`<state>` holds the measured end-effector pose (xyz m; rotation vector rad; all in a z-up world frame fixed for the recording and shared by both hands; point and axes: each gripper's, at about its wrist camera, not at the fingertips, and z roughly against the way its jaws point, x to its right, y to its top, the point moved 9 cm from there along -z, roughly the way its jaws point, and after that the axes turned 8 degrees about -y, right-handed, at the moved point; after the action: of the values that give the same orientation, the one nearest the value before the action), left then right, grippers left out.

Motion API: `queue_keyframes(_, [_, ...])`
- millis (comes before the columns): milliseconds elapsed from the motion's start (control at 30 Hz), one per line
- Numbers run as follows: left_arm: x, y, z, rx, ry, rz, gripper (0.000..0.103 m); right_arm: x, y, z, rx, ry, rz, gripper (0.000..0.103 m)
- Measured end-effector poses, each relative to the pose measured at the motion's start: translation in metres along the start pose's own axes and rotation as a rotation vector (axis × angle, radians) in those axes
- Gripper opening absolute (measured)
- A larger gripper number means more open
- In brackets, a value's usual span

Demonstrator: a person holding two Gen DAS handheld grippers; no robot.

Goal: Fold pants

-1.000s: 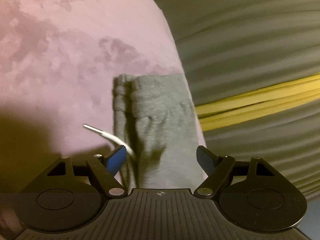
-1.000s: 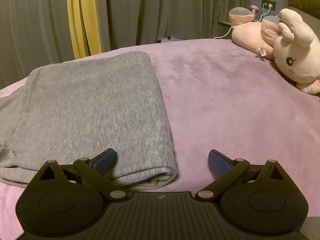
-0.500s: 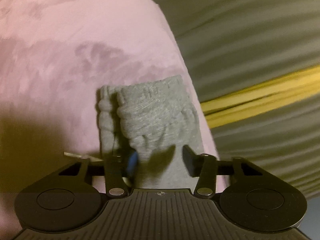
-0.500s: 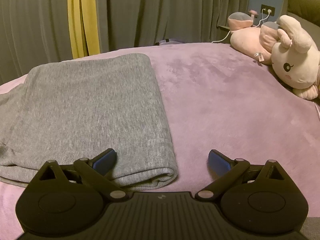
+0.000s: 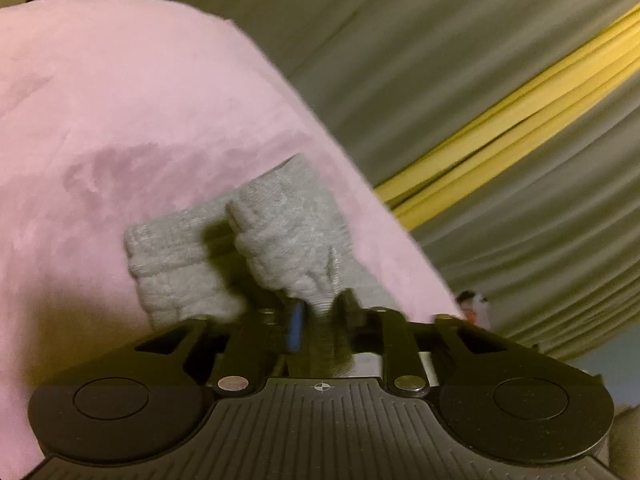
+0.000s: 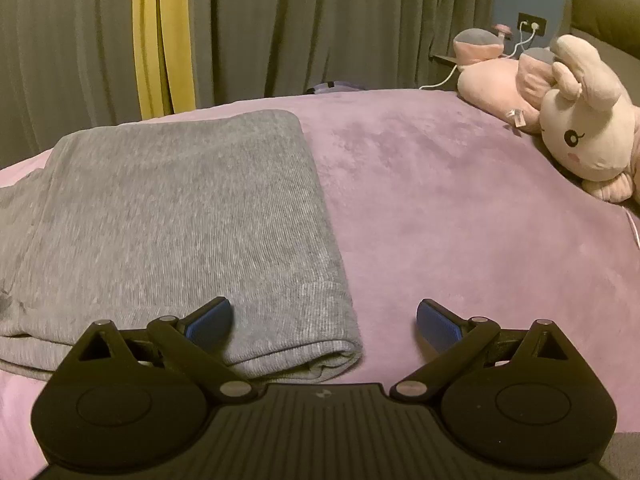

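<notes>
While left gripper [image 5: 320, 316] pinches pants [image 5: 288, 236], bedspread [image 6: 460, 208] beside

Left wrist view motion-blurred throughout; ribbed waistband of the grey knit pants [image 5: 288, 236] smeared. Left gripper [image 5: 320, 316] pads mostly buried in bunched fabric, only a sliver of one blue pad shows. Small reddish-white object [image 5: 474, 304] at the pink plush bedspread [image 5: 140, 120] edge too blurred to identify. Right view: folded pants [image 6: 172, 216] cut off at left edge; cream plush rabbit toy [image 6: 580, 136] cropped at right.
</notes>
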<state>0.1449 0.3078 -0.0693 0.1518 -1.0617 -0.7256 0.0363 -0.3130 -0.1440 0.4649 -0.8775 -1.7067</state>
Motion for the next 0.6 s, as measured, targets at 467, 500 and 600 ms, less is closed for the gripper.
queue_keyframes(467, [-0.035, -0.04, 0.009, -0.267, 0.024, -0.148, 0.06, 0.0, -0.001, -0.003, -0.009, 0.004, -0.012, 0.099])
queue_keyframes(500, [-0.031, -0.045, 0.006, -0.299, 0.019, -0.17, 0.06, 0.0, -0.001, -0.002, -0.01, 0.002, -0.012, 0.099])
queue_keyframes(600, [-0.024, -0.058, -0.002, -0.374, 0.035, -0.237, 0.061, -0.001, -0.001, -0.002, -0.009, -0.001, -0.007, 0.099])
